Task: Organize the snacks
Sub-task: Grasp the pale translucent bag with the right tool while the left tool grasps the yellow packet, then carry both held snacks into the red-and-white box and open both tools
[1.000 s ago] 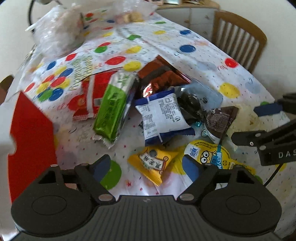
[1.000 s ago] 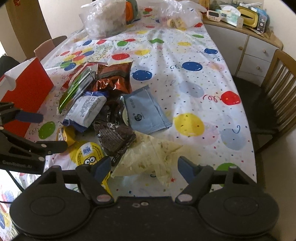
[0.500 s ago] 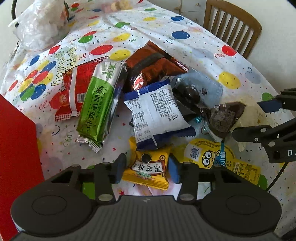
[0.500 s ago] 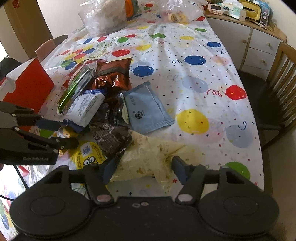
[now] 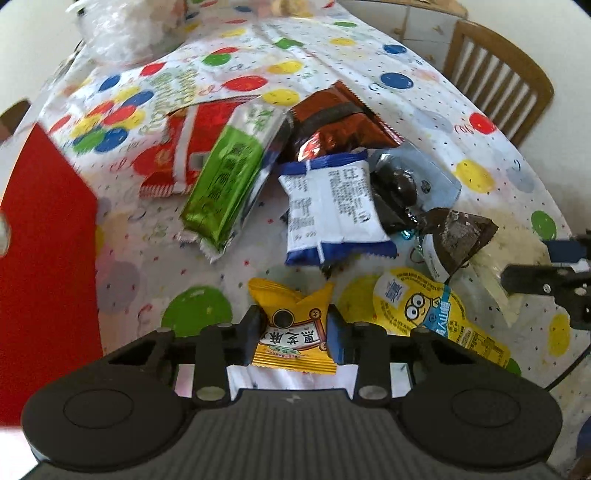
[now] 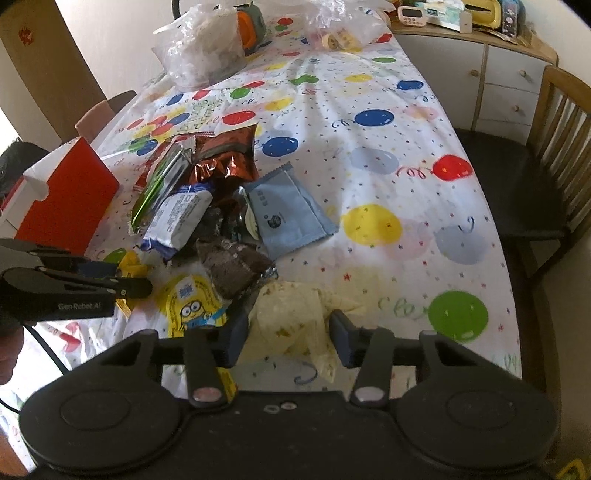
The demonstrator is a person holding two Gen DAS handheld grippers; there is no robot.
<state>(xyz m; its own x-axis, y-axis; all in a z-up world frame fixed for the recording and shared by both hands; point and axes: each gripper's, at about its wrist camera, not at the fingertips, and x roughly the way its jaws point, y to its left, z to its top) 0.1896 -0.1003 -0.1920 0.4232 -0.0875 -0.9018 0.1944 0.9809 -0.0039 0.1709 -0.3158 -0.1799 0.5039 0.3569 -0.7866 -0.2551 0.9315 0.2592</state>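
Right at the bottom of the left wrist view, your left gripper [image 5: 293, 328] has its jaws pinched in narrow on the little yellow packet [image 5: 293, 328], both pads touching its sides, so that one looks grabbed and ready to go. Makes sense to start there, since it sits at the near edge of the pile with nothing lying on it. Over in the right wrist view, your right gripper [image 6: 286, 332] is closed about halfway around the pale crinkly wrapper [image 6: 291, 317] at bottom centre; the left pad touches it, but I can't tell if the right pad is gripping yet. Just above sit the minion pouch [image 5: 424, 310] and the dark pyramid packet [image 5: 458, 236], then mid-frame the blue-and-white packet [image 5: 332, 206], with the green packet [image 5: 229, 173] leaning over the red one. The red box [image 5: 44, 266] along the left edge is probably where it all goes, being open and right beside the heap. Far back, upper left, there's a clear plastic bag [image 5: 125, 33].
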